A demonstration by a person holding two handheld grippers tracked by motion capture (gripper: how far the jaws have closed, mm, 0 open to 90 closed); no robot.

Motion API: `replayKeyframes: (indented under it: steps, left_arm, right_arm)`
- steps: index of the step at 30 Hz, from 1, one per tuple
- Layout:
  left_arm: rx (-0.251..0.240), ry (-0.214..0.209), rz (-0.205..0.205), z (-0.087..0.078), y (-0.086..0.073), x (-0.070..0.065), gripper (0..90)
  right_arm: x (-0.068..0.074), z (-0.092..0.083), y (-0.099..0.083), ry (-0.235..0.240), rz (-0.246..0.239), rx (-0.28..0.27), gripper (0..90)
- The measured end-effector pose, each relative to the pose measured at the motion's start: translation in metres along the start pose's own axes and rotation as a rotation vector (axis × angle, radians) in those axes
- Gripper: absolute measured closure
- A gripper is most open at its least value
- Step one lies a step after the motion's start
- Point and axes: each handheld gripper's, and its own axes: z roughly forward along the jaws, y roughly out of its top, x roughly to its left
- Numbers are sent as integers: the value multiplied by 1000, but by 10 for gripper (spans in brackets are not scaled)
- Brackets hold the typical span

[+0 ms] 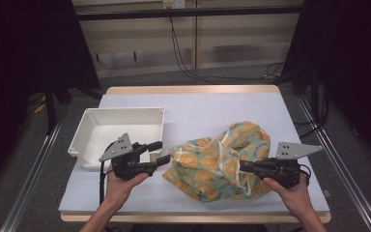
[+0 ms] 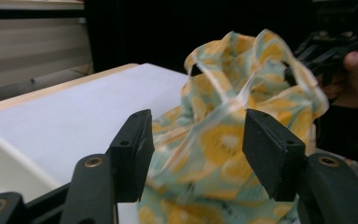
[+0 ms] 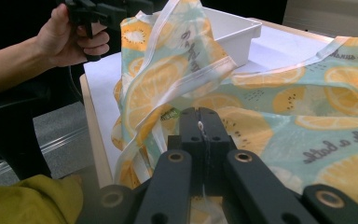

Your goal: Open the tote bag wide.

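- cloth bag (image 1: 220, 162) sits crumpled on the table (image 1: 188, 108), between both grippers.
- left gripper (image 1: 160, 152) is half open and empty, the bag's left edge just beyond it.
- right gripper (image 1: 244, 166) is clamped on the bag's right side.

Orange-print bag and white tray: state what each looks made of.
Bag: thin, soft cloth or a coated fabric, going by its limp folds, printed orange slices and pale sewn edge strips; which of the two is hard to tell. Tray: likely moulded plastic, with smooth matt white walls and a rolled rim.
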Motion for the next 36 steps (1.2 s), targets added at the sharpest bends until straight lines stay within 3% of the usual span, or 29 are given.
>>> replayKeyframes:
  steps: [2, 3, 8, 9, 10, 12, 14, 15, 16, 17, 19, 20, 22, 23, 27, 30, 33, 36]
  left_arm:
    - [-5, -16, 17, 7, 7, -3, 416]
    - [-3, -50, 22, 15, 12, -6, 409]
    - [1, -109, 39, 30, 19, -15, 375]
    - [8, -145, 67, 35, 20, -21, 371]
    - [8, -145, 67, 35, 20, -21, 361]
    - [55, -186, 89, 43, 16, -30, 361]
    - [64, -201, 93, 47, 13, -33, 375]
    - [99, -191, 109, 49, 10, -37, 426]
    - [115, -208, 125, 51, 7, -39, 426]
    - [131, -201, 146, 52, 3, -42, 648]
    - [130, -208, 192, 48, -6, -49, 795]
    - [130, -208, 192, 48, -6, -49, 850]
    - [144, -223, 217, 44, -10, -53, 878]
    - [173, -252, 248, 40, -13, -58, 890]
    - [208, -277, 282, 37, -22, -68, 891]
    - [231, -281, 276, 36, -35, -71, 883]
    - [259, -261, 218, 31, -50, -62, 814]
    - [274, -254, 193, 29, -55, -59, 750]
  right_arm:
    - [0, 2, 1, 4, -3, 5, 899]
    - [0, 2, 1, 5, -4, 4, 898]
    - [0, 4, 3, 8, -8, 6, 899]
    - [0, 4, 3, 6, -7, 8, 898]
    - [0, 4, 3, 6, -7, 8, 898]
    - [1, 2, 3, 0, -7, 8, 898]
    - [1, 2, 2, 1, -6, 6, 899]
    - [0, 0, 1, -4, -2, 4, 899]
    - [0, 0, 1, -4, -2, 4, 899]
    - [0, -2, -1, -12, 2, 3, 899]
    - [0, -5, -2, -23, 6, 5, 899]
    - [0, -5, -2, -23, 6, 5, 899]
    - [0, -8, -4, -48, 11, 6, 900]
    - [-2, -11, -6, -54, 20, 0, 900]
    - [1, -10, -7, -73, 5, 15, 900]
    - [4, -8, -11, -71, 8, 28, 900]
    - [13, -13, -22, -71, 4, 36, 900]
    - [15, -16, -32, -74, 16, 52, 899]
